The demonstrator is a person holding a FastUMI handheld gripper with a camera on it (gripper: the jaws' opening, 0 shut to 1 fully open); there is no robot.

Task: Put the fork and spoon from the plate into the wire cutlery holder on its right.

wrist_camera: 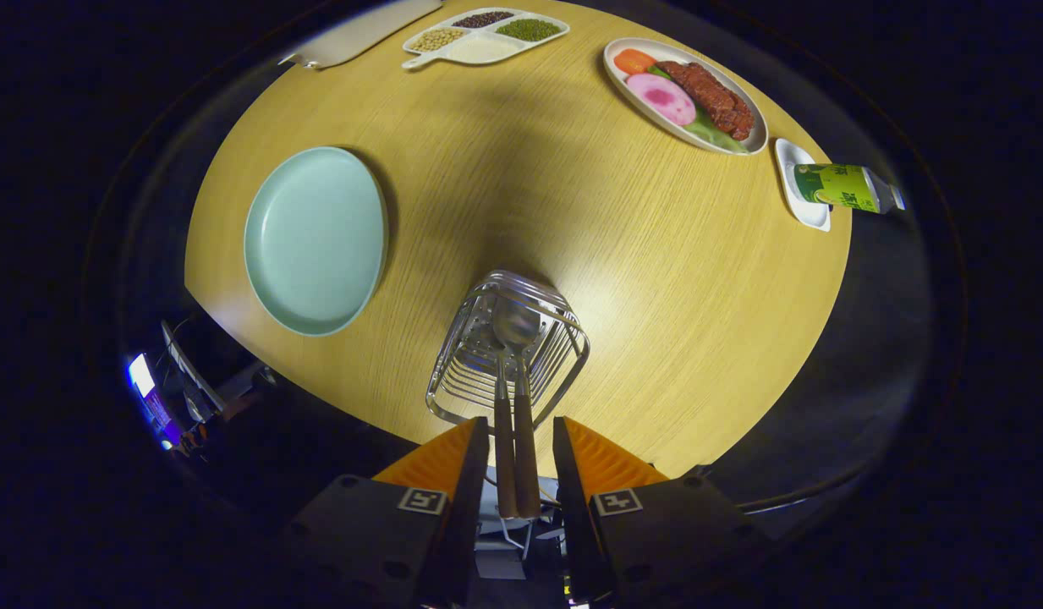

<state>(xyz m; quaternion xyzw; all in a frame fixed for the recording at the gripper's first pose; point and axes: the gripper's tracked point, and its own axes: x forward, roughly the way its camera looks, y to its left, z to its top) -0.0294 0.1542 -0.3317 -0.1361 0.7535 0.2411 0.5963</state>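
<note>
Wooden-handled, the fork (503, 440) and spoon (524, 423) stand side by side in the wire cutlery holder (508, 351), heads down inside the basket, handles rising into the gap between the fingers of the gripper (515, 461). Those fingers sit slightly apart with a sliver of space on either side of the handles, so neither appears to press on them. Beyond the fingers and off to their left, the pale green plate (315, 239) lies bare on the round wooden table (572, 211). Farther ahead rest a divided dish of beans (485, 35) and an oval platter of food (684, 94), with a green bottle (842, 187) on a small white dish away to the right.
</note>
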